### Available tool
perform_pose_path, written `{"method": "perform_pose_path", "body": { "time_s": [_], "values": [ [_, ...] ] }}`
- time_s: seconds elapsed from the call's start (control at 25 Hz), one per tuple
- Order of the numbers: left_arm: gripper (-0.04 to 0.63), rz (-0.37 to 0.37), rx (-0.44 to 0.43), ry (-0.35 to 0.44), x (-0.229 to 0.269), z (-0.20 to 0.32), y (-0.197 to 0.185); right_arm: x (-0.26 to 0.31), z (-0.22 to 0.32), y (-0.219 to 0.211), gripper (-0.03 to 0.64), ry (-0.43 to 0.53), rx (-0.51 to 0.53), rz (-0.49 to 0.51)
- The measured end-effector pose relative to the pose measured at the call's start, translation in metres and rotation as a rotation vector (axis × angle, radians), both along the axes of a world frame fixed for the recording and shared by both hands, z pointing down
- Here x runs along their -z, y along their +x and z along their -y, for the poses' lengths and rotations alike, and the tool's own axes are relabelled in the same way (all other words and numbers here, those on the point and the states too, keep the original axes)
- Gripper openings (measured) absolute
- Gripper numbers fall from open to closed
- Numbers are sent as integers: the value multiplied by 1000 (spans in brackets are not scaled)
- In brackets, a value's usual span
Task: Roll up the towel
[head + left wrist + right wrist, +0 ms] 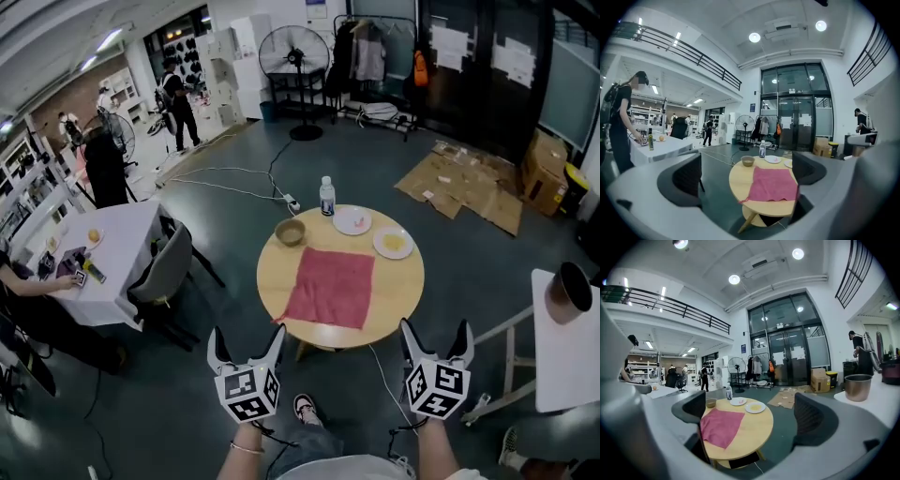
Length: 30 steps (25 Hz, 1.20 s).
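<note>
As both gape, left gripper (247, 337) and right gripper (435, 330) hold nothing.

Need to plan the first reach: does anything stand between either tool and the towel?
Nothing visible does. The towel lies flat on the table's near side, straight ahead of the open left tool and right tool. The bowl, bottle and plates stand beyond its far edge.
</note>
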State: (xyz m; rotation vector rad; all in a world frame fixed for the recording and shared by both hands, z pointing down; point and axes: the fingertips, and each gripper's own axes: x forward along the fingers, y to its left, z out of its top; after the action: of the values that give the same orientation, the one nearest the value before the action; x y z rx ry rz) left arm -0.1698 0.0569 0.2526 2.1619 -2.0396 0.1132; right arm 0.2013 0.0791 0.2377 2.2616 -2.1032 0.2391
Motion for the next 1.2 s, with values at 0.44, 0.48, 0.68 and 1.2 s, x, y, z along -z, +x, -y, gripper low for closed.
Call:
{"method": "perform_pose_path", "body": {
  "time_s": [0.44, 0.48, 0.68, 1.2],
  "values": [
    [578, 17, -129, -8, 10, 158, -22, 10, 118, -25, 586, -15, -116, 8],
    [578, 18, -139, -11, 9, 170, -23, 9, 126, -28, 586, -18, -124, 10],
    [578, 16, -180, -24, 0, 212, -27, 4, 151, -43, 586, -39, -142, 0],
    [578, -22, -264, -99, -39, 218, 11, -19, 173, -35, 586, -112, -83, -27]
  ]
}}
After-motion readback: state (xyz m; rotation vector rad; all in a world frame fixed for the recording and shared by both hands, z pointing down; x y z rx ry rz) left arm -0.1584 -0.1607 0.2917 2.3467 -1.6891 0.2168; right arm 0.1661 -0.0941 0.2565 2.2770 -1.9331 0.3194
